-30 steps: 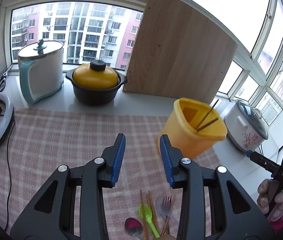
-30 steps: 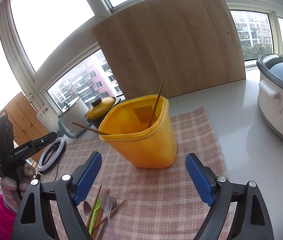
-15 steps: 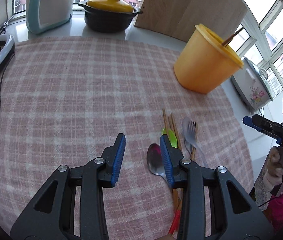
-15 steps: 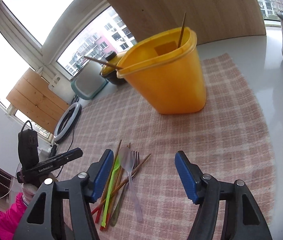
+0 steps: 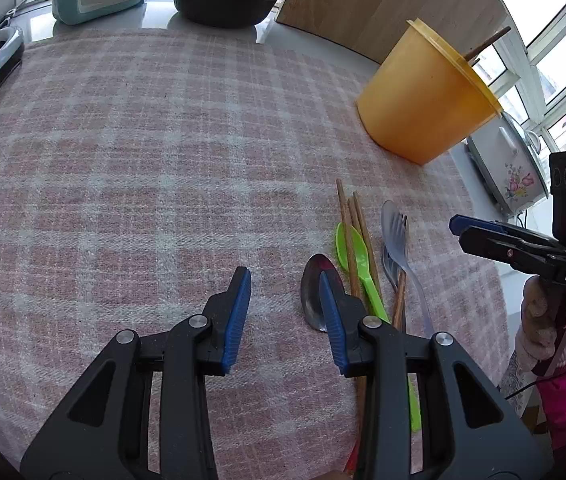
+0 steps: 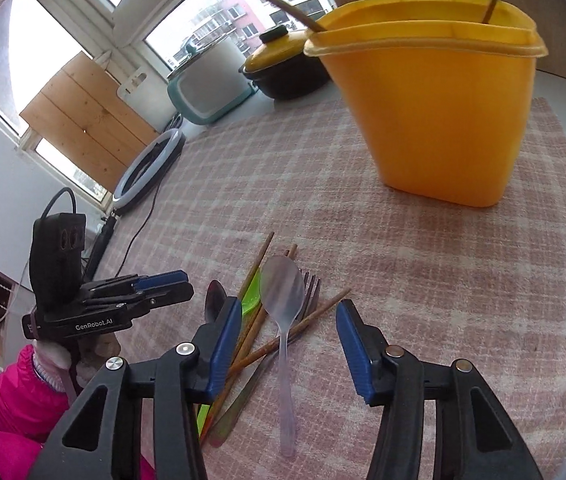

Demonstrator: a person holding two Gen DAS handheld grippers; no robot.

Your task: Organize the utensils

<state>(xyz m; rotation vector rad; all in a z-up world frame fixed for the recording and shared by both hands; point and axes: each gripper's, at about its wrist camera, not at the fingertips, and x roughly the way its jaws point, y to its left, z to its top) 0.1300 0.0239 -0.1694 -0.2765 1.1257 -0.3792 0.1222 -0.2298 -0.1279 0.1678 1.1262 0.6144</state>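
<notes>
Both grippers (image 5: 285,300) (image 6: 289,336) agape — over utensils (image 6: 279,312).

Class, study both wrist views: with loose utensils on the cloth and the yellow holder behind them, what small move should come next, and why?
Probably lower the right tongs and close on the clear plastic spoon. They are open and already straddle it; it lies on top of the pile, and the yellow holder stands just beyond. The left tongs, also open, are offset beside the metal spoon.
</notes>
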